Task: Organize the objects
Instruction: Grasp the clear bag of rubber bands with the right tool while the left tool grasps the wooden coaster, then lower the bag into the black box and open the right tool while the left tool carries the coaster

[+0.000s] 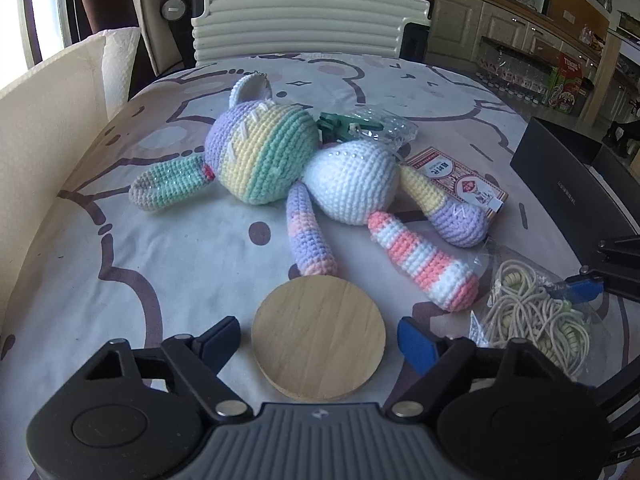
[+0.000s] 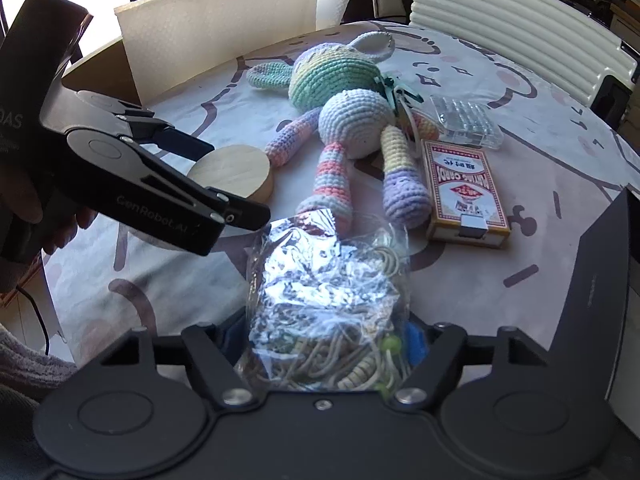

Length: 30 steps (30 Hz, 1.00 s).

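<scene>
A round wooden disc lies on the printed tablecloth. My left gripper is open, its fingers on either side of the disc; it shows in the right wrist view over the disc. A crocheted pastel bunny lies behind it, also in the right wrist view. My right gripper is shut on a clear bag of cream cords, seen in the left wrist view.
A red playing-card box and a clear plastic packet lie right of the bunny, with a green clip behind it. A black box stands at the right edge. A cream carton stands at the left, a ribbed chair back behind.
</scene>
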Motion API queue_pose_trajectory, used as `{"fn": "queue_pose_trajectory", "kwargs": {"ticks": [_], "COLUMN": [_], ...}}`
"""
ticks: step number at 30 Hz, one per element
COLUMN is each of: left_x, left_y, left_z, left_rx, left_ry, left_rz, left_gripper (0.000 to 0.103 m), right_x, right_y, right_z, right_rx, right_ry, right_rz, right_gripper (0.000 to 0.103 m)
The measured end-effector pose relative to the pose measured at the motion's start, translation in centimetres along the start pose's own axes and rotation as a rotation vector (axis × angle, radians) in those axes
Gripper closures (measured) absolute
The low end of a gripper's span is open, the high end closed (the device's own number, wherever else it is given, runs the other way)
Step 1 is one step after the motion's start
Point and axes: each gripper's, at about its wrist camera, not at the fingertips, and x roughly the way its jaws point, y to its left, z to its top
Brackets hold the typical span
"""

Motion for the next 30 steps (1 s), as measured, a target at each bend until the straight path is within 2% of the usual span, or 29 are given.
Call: {"fn": "queue_pose_trajectory", "kwargs": {"ticks": [6, 10, 15, 30], "left_x": [-0.1, -0.6, -2.2, -8.6], "left_y": [-0.3, -0.4, -0.6, -1.9], "left_z": [0.1, 0.3, 1.2, 5.9], "left_rx": [0.024, 0.030, 0.018, -0.009], "left_ry": [0.006, 0.016, -0.012, -0.121], "left_rz": [0.017, 0.014, 0.013, 0.020], "left_gripper": [0.035, 0.035, 0.035, 0.035], "right_x": [-0.7, -1.4, -2.8, -9.4], "right_y": [-0.6, -0.6, -1.1, -4.2], "right_z": [0.1, 0.4, 1.1, 4.1], "right_rx": [0.055, 0.069, 0.104, 0.213], "right_ry": [-0.011, -0.028, -0.061, -0.198], "right_rz": [0.002, 0.002, -0.006, -0.146], "right_gripper": [0.032, 0.033, 0.034, 0.034]}}
